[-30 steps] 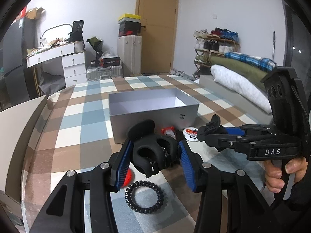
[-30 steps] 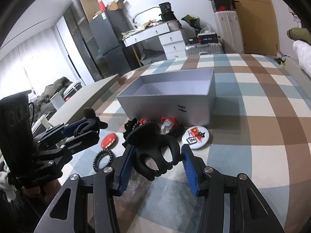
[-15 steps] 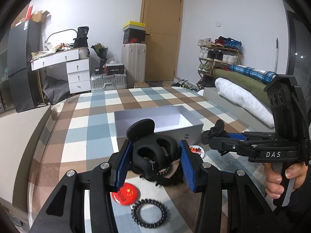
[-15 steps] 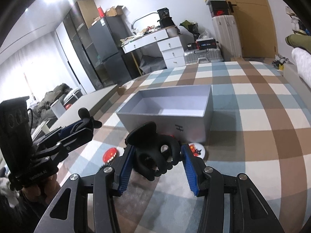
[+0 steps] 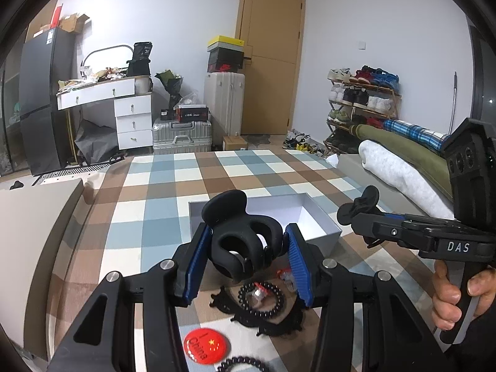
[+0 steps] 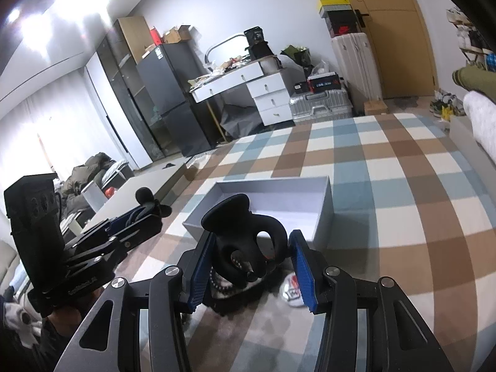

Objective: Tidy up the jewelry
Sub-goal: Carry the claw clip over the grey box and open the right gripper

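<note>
Between the blue pads of the left gripper (image 5: 246,252) sits a black hair claw clip (image 5: 241,241), pressed from both sides and held clear of the checked blanket (image 5: 148,217). Just beyond those fingertips lies the open grey box (image 5: 322,232), its white inside bare where it shows. Below the fingers, close to the camera, a black beaded bracelet (image 5: 262,299) lies in a ring on a flat black spiky piece (image 5: 279,325), with a small red-and-clear trinket inside the ring. Nearer still and to the left of it lies a red round badge (image 5: 206,345), and a black coil hair tie (image 5: 238,364) shows at the bottom edge. To the right of the fingers a hand (image 5: 455,294) grips the handle of the right gripper (image 5: 356,214), which carries a dark clip at its tip.

From the right wrist, the right gripper (image 6: 251,255) likewise clamps a second black claw clip (image 6: 248,241) between its blue pads, off the blanket. Ahead of the fingertips is the same grey box (image 6: 324,217). Under the fingers lie dark beads and a white round badge (image 6: 293,288), partly hidden by the right pad. Left of the fingers, the left gripper (image 6: 152,209) points toward the box.
</note>
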A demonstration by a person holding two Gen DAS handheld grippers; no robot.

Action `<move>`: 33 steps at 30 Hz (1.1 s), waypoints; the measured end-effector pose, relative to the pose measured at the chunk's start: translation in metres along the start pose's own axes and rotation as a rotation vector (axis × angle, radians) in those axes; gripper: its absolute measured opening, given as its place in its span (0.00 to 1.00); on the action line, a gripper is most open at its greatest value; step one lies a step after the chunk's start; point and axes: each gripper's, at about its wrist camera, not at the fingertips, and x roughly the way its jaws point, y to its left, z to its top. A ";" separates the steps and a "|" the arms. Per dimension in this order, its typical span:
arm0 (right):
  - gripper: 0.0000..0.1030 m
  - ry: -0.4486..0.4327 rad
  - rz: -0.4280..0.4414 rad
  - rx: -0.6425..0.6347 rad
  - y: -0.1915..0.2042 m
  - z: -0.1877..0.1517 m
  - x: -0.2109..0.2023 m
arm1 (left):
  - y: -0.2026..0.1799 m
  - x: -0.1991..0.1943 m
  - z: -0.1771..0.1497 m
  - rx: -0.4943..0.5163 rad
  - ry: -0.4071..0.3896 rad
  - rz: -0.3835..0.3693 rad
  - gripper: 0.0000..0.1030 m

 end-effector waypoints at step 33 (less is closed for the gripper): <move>0.46 0.048 0.019 0.116 -0.025 0.027 0.049 | -0.009 0.050 0.009 0.021 0.068 0.054 0.42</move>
